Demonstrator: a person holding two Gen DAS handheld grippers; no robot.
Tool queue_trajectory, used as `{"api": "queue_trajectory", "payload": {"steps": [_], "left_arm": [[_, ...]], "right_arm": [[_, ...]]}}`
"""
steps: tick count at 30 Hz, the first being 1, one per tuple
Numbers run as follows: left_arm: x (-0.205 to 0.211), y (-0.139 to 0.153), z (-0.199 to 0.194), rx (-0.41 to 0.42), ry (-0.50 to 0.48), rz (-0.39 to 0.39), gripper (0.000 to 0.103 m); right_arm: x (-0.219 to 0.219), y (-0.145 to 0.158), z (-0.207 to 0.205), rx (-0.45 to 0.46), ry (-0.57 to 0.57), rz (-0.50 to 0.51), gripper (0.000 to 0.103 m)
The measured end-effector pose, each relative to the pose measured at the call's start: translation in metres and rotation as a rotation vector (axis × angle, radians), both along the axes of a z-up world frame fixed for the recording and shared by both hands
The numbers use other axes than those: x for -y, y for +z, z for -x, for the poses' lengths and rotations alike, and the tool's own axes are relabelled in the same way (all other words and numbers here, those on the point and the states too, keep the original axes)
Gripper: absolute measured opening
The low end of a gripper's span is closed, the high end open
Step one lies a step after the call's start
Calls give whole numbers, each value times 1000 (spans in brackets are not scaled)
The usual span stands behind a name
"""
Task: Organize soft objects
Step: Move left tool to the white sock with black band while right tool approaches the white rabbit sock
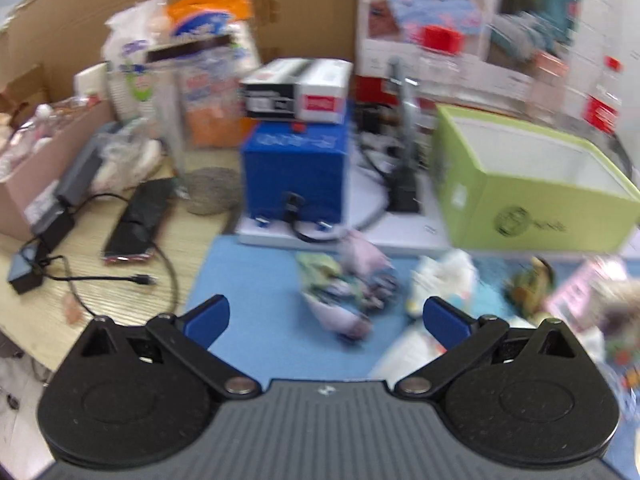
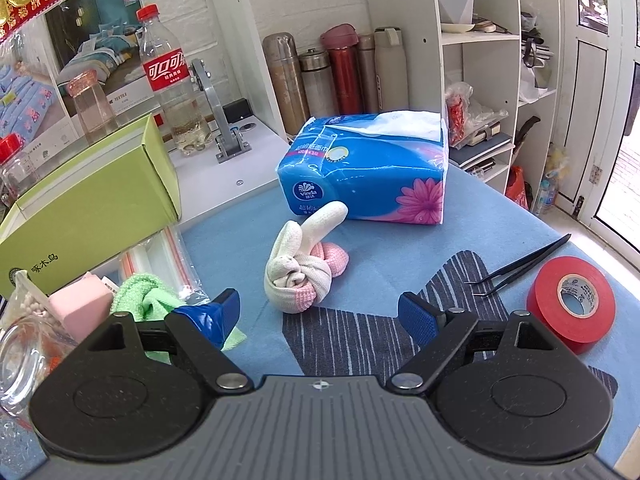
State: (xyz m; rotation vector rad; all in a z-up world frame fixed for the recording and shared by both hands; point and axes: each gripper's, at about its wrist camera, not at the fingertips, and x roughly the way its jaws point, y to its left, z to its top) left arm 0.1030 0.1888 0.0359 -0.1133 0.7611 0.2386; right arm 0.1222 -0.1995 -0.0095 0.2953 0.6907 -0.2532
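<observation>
In the right wrist view a knotted white-and-pink sock bundle (image 2: 302, 266) lies on the blue mat (image 2: 480, 216), just ahead of my open, empty right gripper (image 2: 320, 316). A green cloth (image 2: 148, 294) lies by its left finger. The open green box (image 2: 88, 200) stands at the left. The left wrist view is blurred: my left gripper (image 1: 326, 320) is open and empty above the mat (image 1: 248, 280), with a patterned sock bundle (image 1: 348, 292) ahead of it, white soft items (image 1: 444, 280) to the right, and the green box (image 1: 532, 184) behind them.
Right wrist view: a blue tissue pack (image 2: 364, 168), red tape roll (image 2: 572, 304), black tweezers (image 2: 524, 266), a cola bottle (image 2: 170, 80), flasks (image 2: 336, 72) and shelves (image 2: 480, 60). Left wrist view: a blue box (image 1: 296, 168), cables (image 1: 80, 276), a black pack (image 1: 140, 220) and cardboard clutter.
</observation>
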Motion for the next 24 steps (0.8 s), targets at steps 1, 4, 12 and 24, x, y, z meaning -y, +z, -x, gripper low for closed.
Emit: {"api": "queue_trajectory", "payload": {"steps": [1,4,12,24], "left_arm": [[11,-4,1,-13,-34,-8,102],[31,-23,-4,-57,-71,-80,102],[21,-46,-22,-99,-66,47,103],[6,-56,-25,-130,-12,170,103]], "right_arm": [[-1,0,0,-1,5,1,73],[-1,1,4,-5,21,10,73],[20,3,21,-38,40,87,73],[29,3,-28,6,91,8,73]]}}
